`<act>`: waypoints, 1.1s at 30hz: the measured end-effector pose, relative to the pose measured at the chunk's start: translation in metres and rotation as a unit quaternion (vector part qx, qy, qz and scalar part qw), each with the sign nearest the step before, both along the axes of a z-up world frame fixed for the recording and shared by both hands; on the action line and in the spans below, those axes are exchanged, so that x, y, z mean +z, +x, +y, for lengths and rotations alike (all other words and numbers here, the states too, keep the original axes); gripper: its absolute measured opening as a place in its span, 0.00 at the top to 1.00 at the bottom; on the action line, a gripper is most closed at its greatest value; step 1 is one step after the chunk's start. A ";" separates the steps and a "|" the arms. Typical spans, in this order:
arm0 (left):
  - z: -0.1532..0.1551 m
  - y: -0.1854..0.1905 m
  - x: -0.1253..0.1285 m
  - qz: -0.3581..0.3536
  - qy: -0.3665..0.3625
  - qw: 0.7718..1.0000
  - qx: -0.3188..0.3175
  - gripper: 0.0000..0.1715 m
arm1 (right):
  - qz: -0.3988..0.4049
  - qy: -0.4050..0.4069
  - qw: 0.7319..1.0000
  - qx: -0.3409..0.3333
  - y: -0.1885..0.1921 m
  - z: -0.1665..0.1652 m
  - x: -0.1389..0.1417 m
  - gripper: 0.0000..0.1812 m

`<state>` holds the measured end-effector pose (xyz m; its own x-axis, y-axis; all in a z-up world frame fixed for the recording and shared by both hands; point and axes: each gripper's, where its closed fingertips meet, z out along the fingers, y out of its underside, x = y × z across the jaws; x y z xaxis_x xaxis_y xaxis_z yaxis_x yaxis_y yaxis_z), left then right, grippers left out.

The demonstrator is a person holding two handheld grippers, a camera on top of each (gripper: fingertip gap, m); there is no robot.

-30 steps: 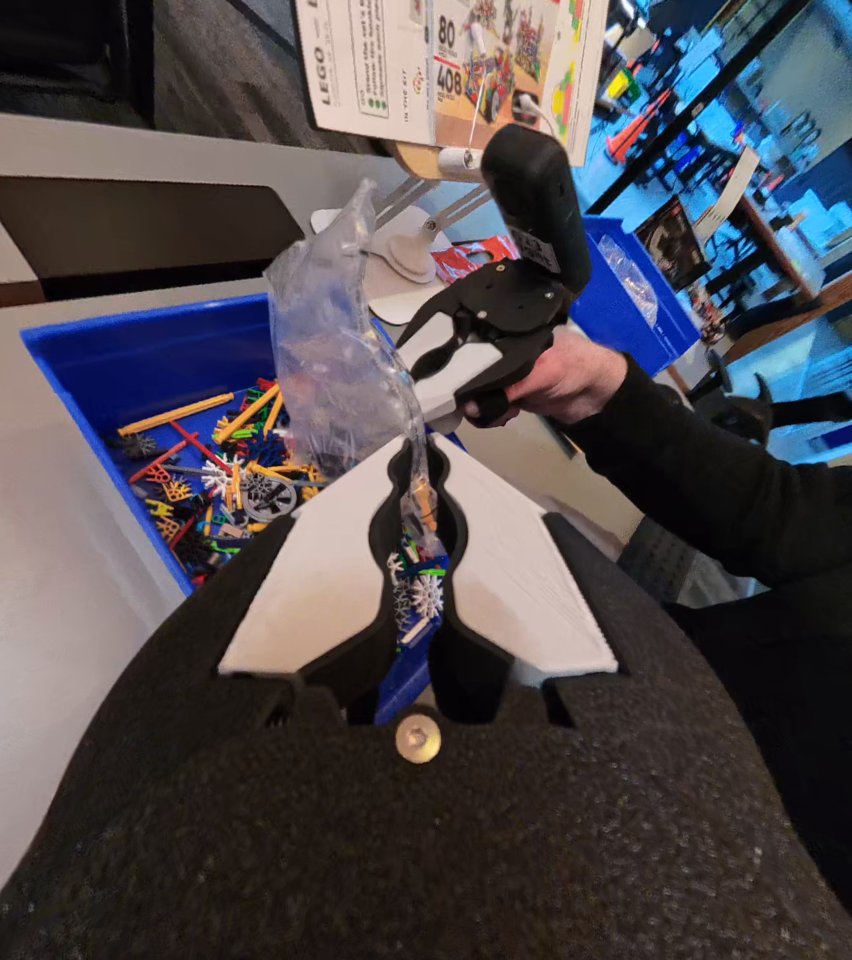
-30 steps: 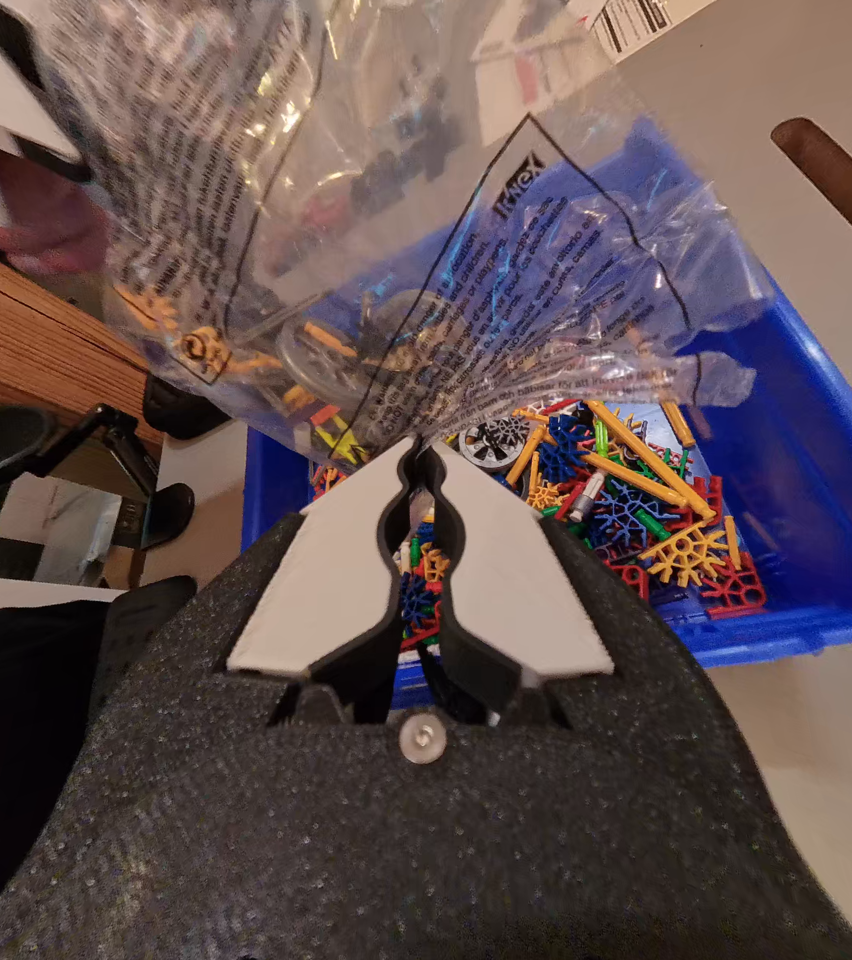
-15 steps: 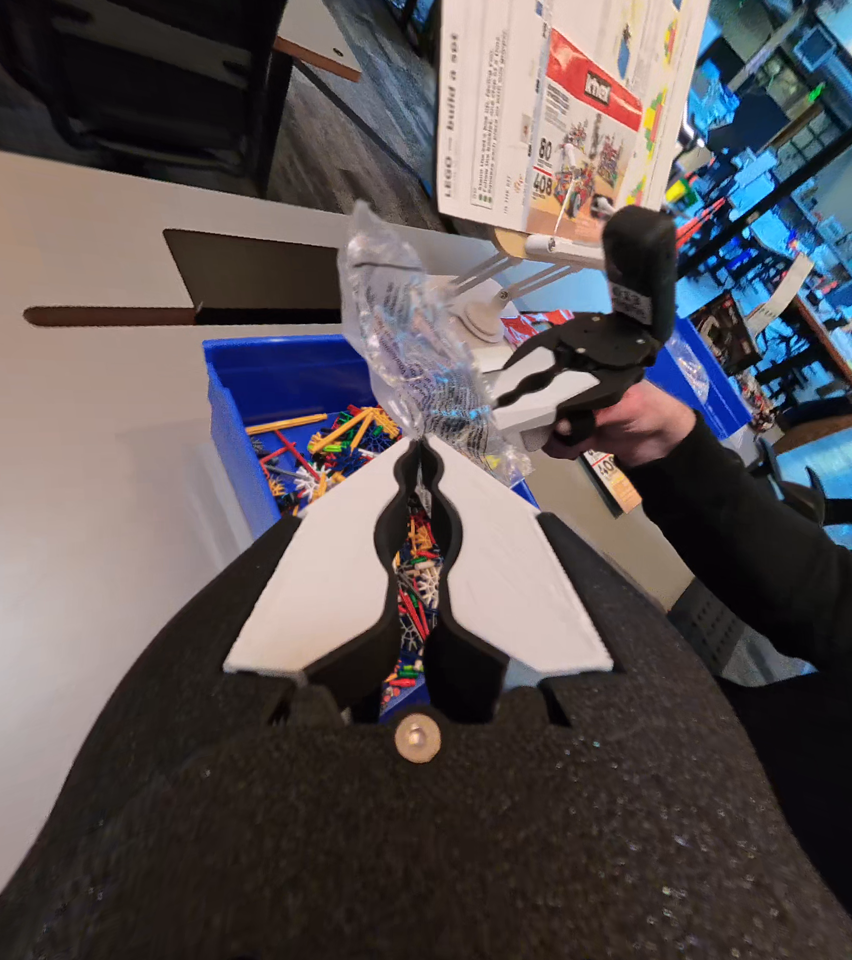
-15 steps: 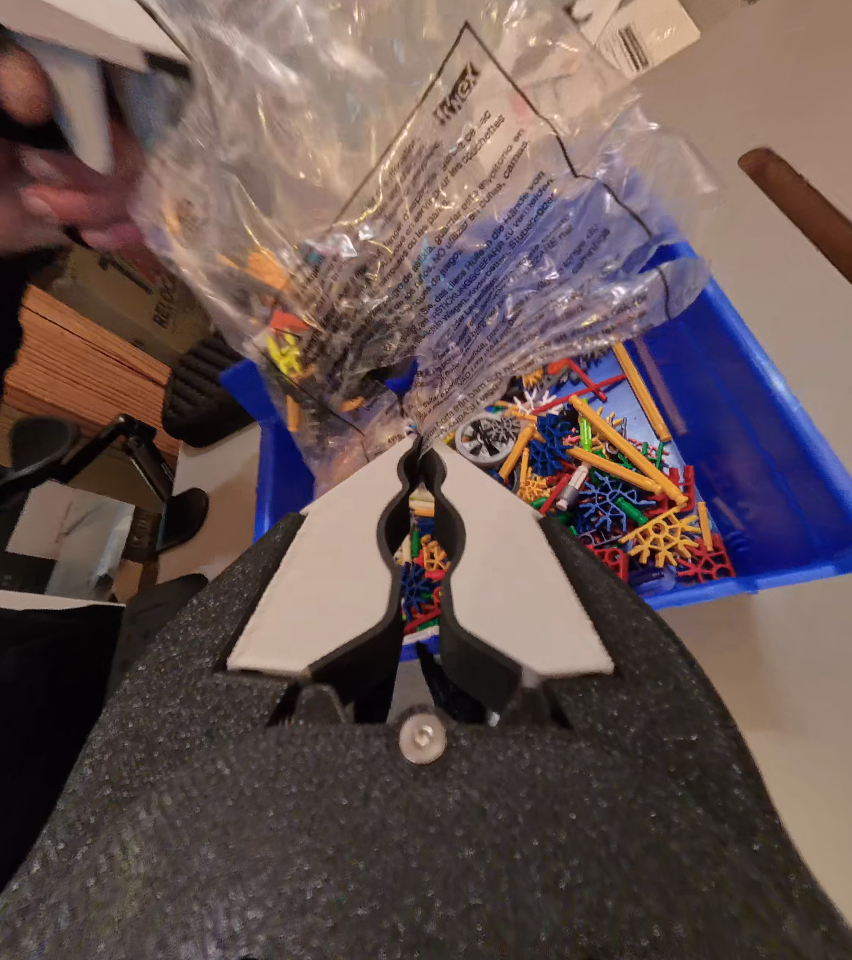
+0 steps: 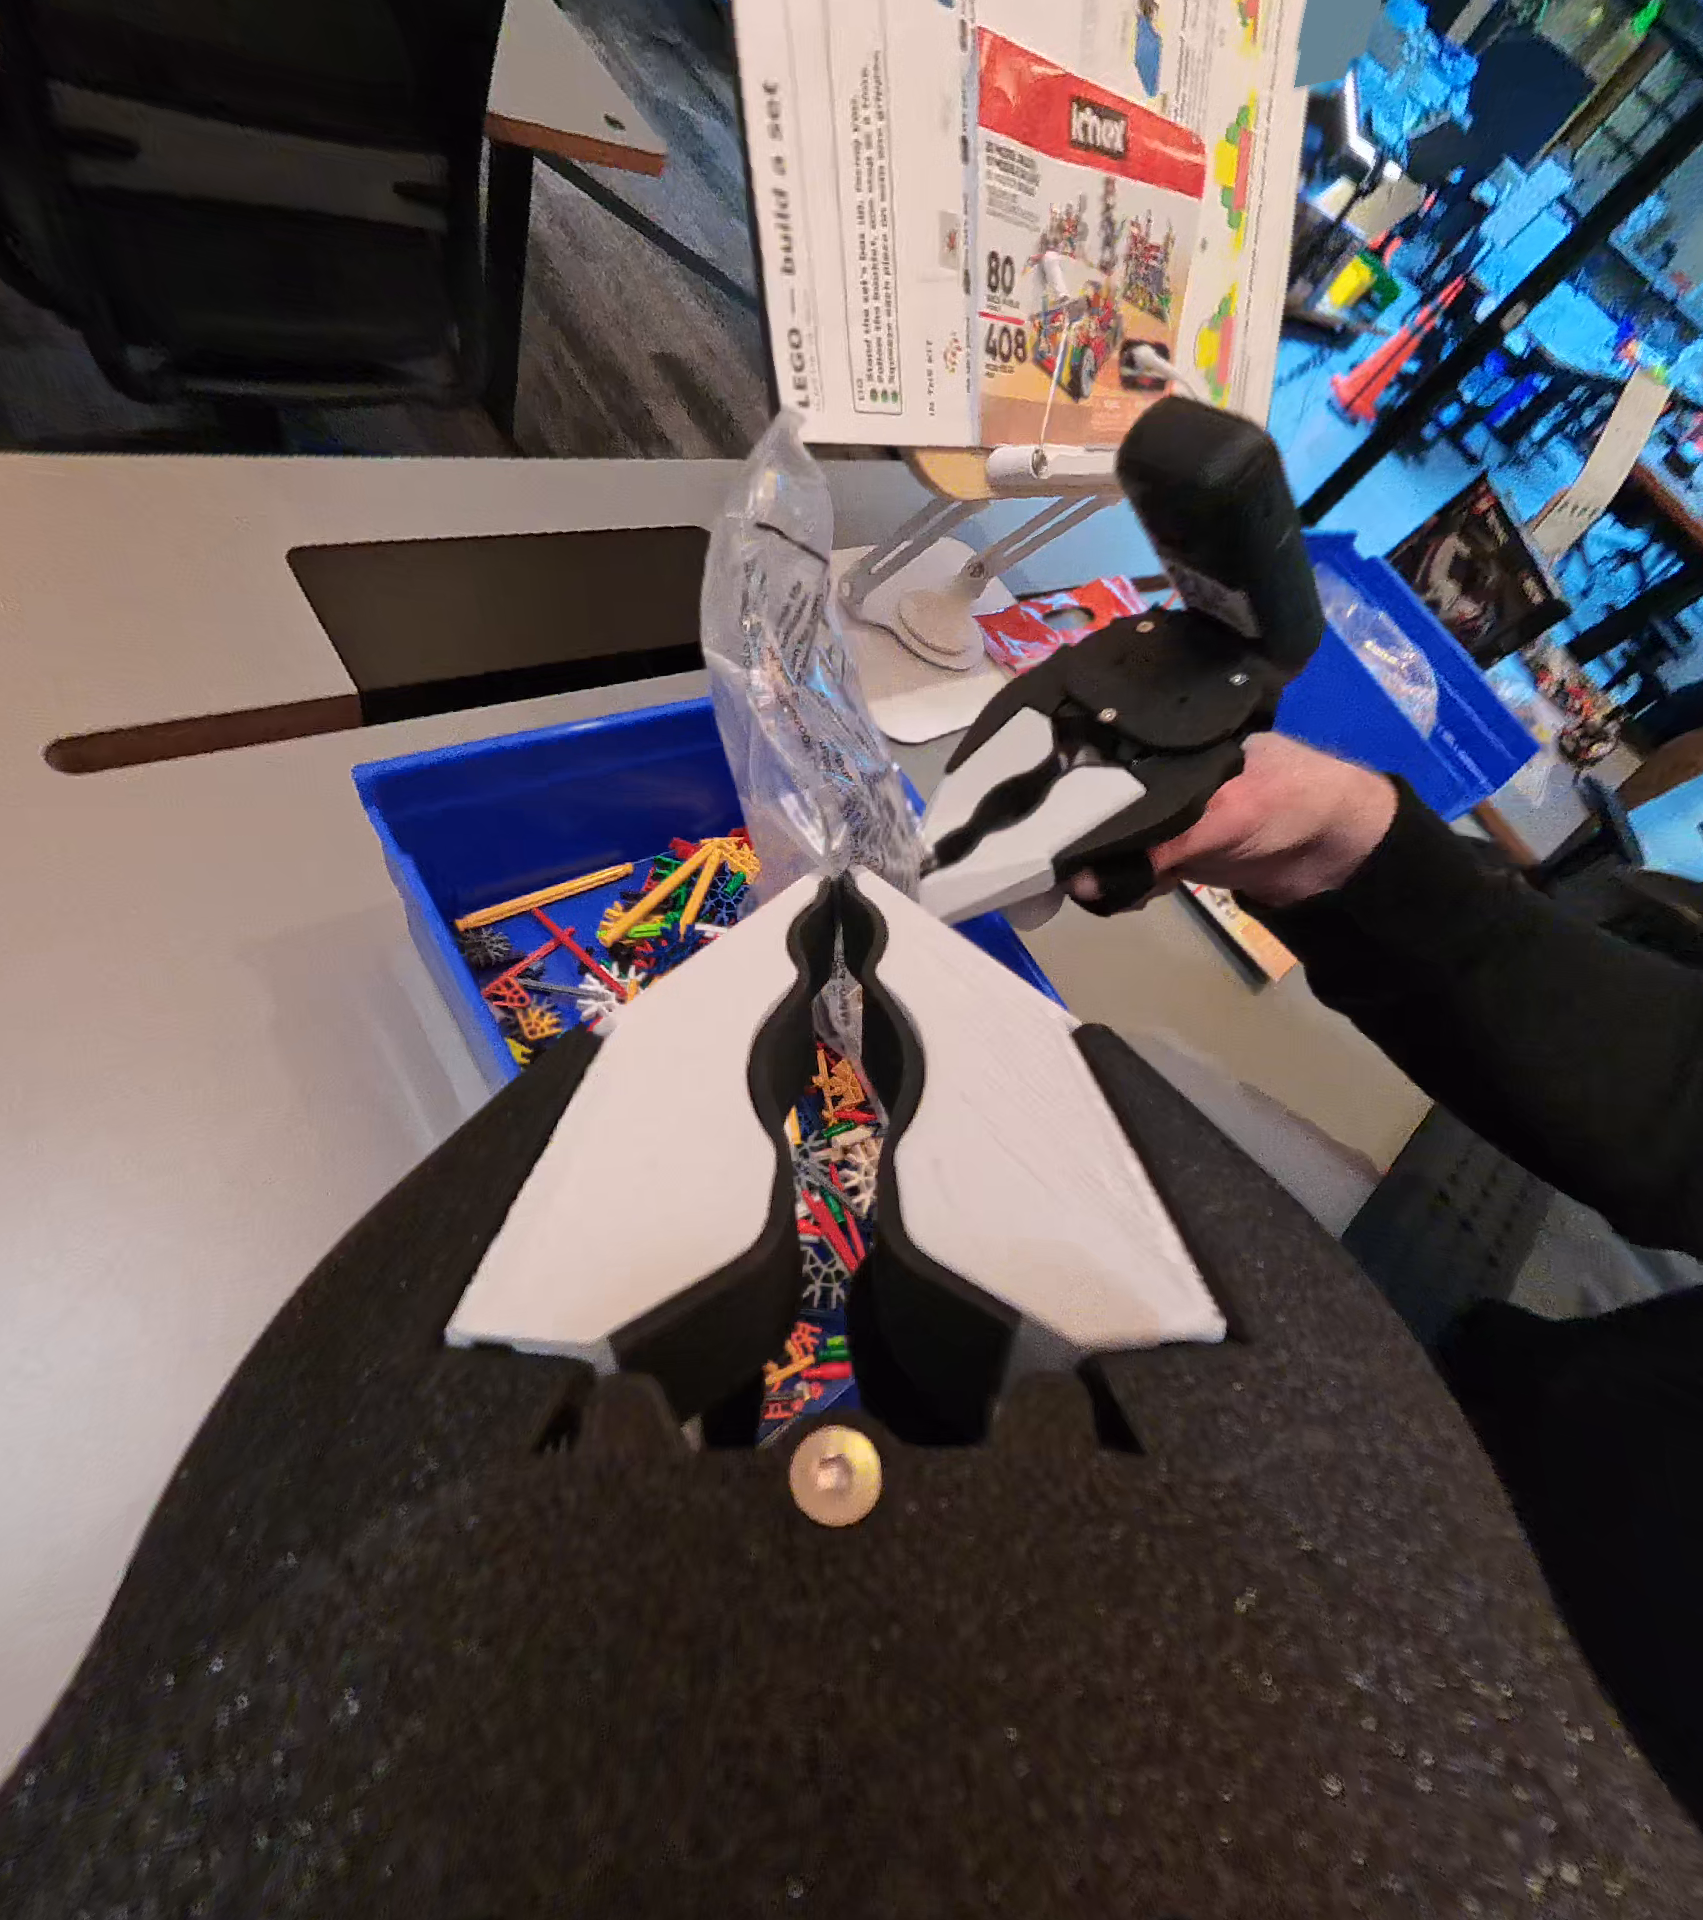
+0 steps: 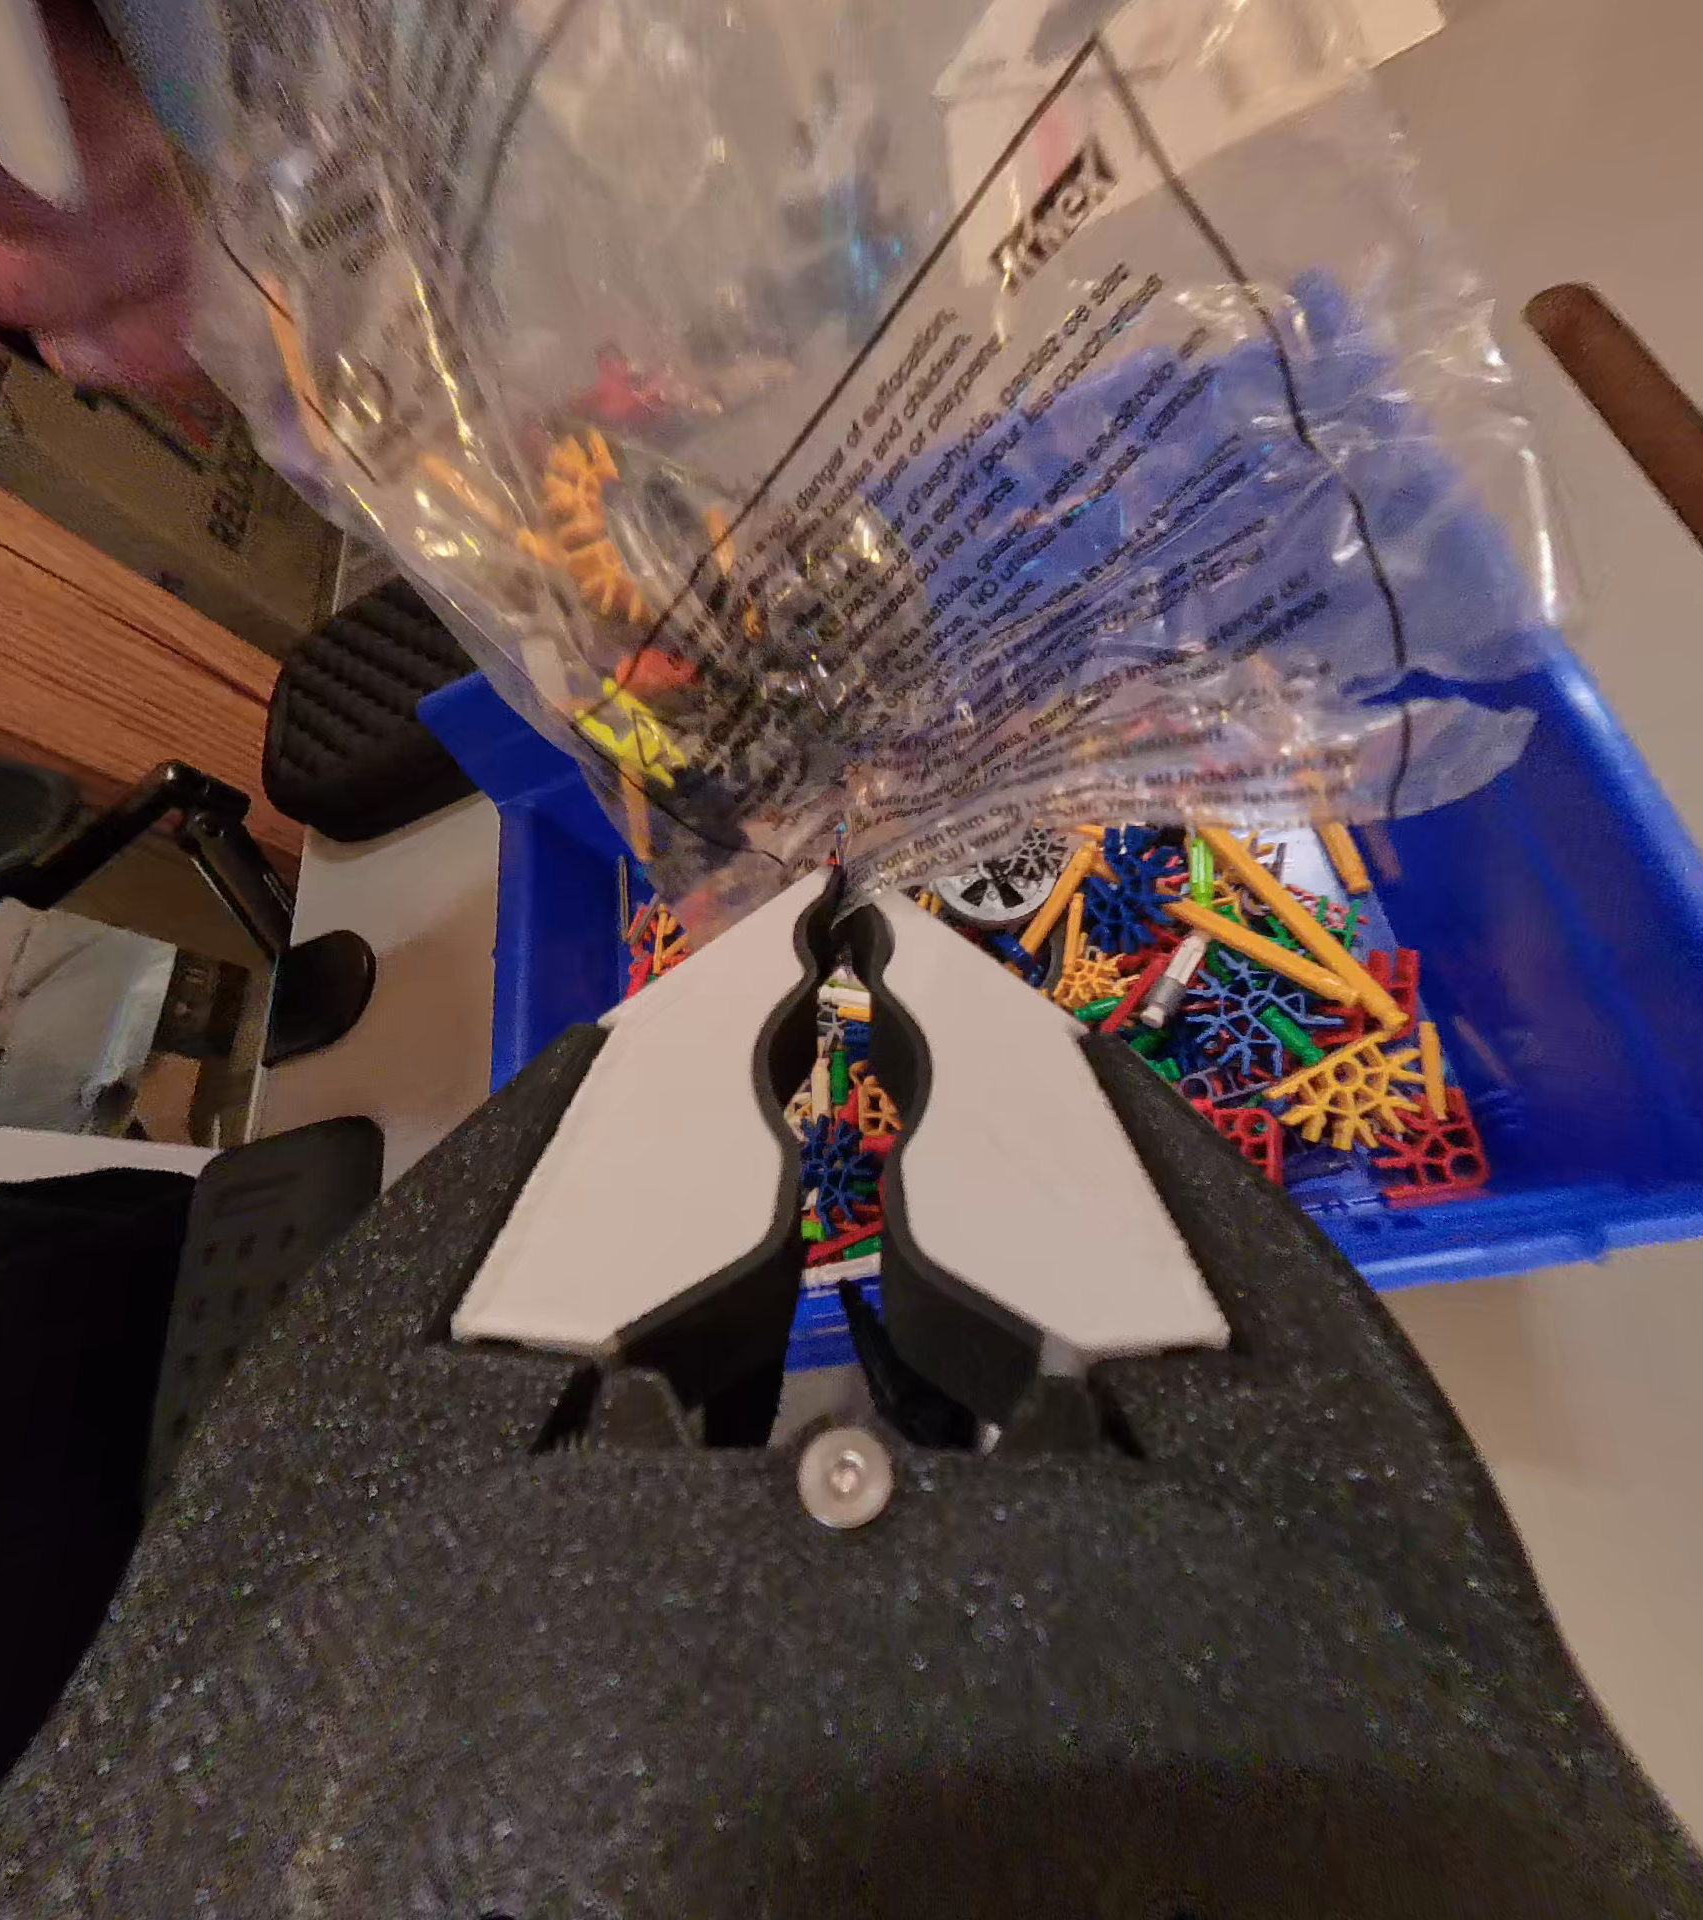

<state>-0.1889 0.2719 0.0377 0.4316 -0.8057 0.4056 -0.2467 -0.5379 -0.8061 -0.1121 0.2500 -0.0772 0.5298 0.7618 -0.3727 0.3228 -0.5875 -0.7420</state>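
Note:
A clear printed plastic bag (image 5: 795, 707) hangs upturned over a blue bin (image 5: 535, 790) of small coloured building rods and connectors (image 5: 618, 935). My left gripper (image 5: 834, 883) is shut on the bag's lower edge. My right gripper (image 6: 839, 883) is shut on the same bag (image 6: 982, 520); it shows in the left wrist view (image 5: 940, 847) just right of my left fingertips. A few coloured pieces (image 6: 608, 540) still sit inside the bag. The bin (image 6: 1605, 1060) lies below, its pieces (image 6: 1242, 997) spread over the floor.
The bin stands on a pale table (image 5: 99, 1039) with a dark slot (image 5: 494, 613). A printed toy box (image 5: 1013, 208) rests on a white stand (image 5: 930, 603) behind. A second blue bin (image 5: 1398, 665) is at the right. A person's sleeve (image 5: 1553, 1039) crosses the right side. About 15 cm separates my left fingertips from my right.
Both grippers stayed shut on the bag and moved with it above the bin. The bag shifted and swung, and the pieces inside it moved about.

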 end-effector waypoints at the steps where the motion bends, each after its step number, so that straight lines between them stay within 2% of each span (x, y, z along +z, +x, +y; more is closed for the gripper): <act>1: 0.001 -0.001 0.004 0.014 0.013 1.000 0.003 1.00 | -0.013 0.007 1.000 0.001 0.000 0.000 -0.004 1.00; 4: 0.007 -0.007 0.018 0.022 0.037 0.999 0.015 1.00 | -0.007 0.019 1.000 -0.014 0.005 0.005 -0.004 1.00; 6: 0.011 -0.014 0.016 0.039 0.045 0.998 0.021 1.00 | 0.004 0.016 0.999 -0.029 0.012 0.010 -0.001 1.00; 8: 0.011 -0.016 0.010 0.042 0.042 0.998 0.023 1.00 | -0.018 0.030 0.999 -0.035 0.018 0.012 -0.001 1.00; 14: 0.000 -0.001 0.008 0.049 0.059 0.997 -0.005 1.00 | -0.069 0.027 0.997 0.010 0.009 -0.004 -0.015 1.00; 17: -0.002 0.006 0.008 0.059 0.064 0.996 -0.014 1.00 | -0.072 0.031 0.997 0.010 0.008 -0.007 -0.013 0.81; 20: -0.007 0.010 0.003 0.084 0.061 0.994 -0.035 1.00 | -0.088 0.057 0.994 0.011 0.012 -0.011 -0.008 0.78; 22: -0.007 0.012 0.003 0.097 0.068 0.992 -0.039 1.00 | -0.083 0.060 0.995 0.009 0.016 -0.013 -0.002 0.72; 25: -0.007 0.016 0.005 0.110 0.079 0.990 -0.047 1.00 | -0.106 0.063 0.992 0.005 0.027 -0.011 -0.003 0.70; 27: -0.006 0.018 0.008 0.113 0.085 0.989 -0.051 1.00 | -0.086 0.055 0.995 0.000 0.030 -0.009 0.003 0.70; 33: 0.000 0.016 0.010 0.135 0.097 0.985 -0.052 1.00 | -0.106 0.061 0.992 -0.005 0.040 -0.004 0.006 0.70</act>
<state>-0.1725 0.2717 0.0478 0.4135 -0.9024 0.1210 -0.5122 -0.3404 -0.7885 -0.0718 0.2458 -0.0716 0.5952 0.7880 -0.1575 0.4739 -0.5025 -0.7231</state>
